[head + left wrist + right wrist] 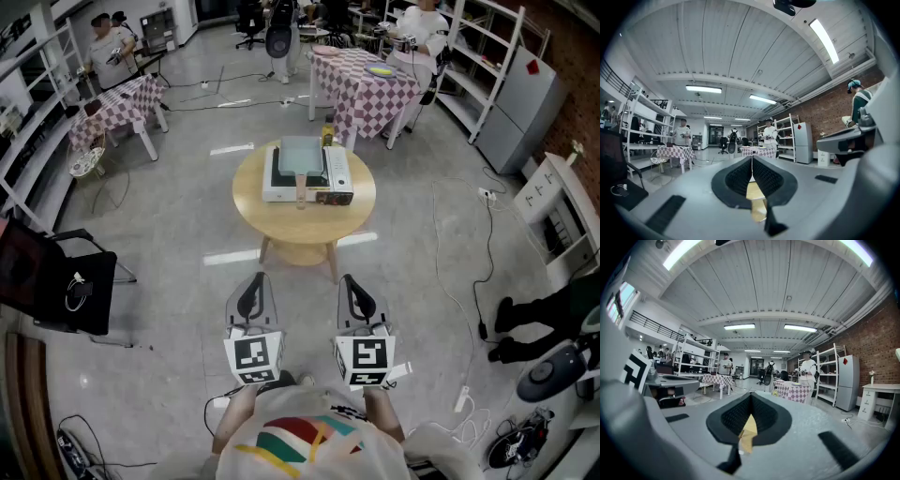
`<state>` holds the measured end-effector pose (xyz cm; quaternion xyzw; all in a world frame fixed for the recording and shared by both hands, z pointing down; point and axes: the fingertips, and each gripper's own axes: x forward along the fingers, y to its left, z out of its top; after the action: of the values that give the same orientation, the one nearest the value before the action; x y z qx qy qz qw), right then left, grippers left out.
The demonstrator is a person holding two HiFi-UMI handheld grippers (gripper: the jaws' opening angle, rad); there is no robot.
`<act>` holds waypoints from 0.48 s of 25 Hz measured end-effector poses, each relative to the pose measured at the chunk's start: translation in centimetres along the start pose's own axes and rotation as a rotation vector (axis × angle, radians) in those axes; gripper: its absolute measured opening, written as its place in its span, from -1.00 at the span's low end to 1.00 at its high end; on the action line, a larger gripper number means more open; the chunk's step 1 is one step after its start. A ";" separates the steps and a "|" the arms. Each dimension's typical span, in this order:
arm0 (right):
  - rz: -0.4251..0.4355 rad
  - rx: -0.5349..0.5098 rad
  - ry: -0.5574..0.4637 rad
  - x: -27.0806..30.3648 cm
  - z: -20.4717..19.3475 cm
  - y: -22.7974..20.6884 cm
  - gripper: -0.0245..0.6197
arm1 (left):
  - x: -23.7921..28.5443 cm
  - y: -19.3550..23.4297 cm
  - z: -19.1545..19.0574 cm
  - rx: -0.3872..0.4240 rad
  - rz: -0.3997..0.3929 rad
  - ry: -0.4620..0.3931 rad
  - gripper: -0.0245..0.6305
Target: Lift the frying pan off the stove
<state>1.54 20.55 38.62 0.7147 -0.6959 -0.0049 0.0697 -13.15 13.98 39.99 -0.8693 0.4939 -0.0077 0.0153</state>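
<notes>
The square frying pan (300,156) sits on the white tabletop stove (274,192) in the middle of the round wooden table (251,214), with its wooden handle (300,190) pointing at the table's near edge. I reckon a grab far out on that handle could tip the pan or drag the stove along. The pan lies well ahead of the left gripper (254,284) and right gripper (351,286), on a line between them. Both grippers are pinched closed on nothing.

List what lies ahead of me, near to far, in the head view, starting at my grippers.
The left gripper and right gripper side by side → round wooden table → stove → pink checkered table.
</notes>
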 end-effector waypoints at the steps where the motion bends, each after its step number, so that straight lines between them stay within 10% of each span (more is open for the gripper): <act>1: 0.001 0.000 0.000 0.0 -0.2 0.0 -0.95 | 0.1 0.1 0.0 0.004 0.002 -0.003 -0.91; 12: 0.025 -0.003 -0.005 1.0 -0.9 0.2 -0.95 | 1.2 0.0 -0.2 -0.012 -0.010 0.020 -0.91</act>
<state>1.51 19.61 39.65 0.7057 -0.7051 -0.0071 0.0691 -12.59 12.97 40.22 -0.8717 0.4898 -0.0136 0.0053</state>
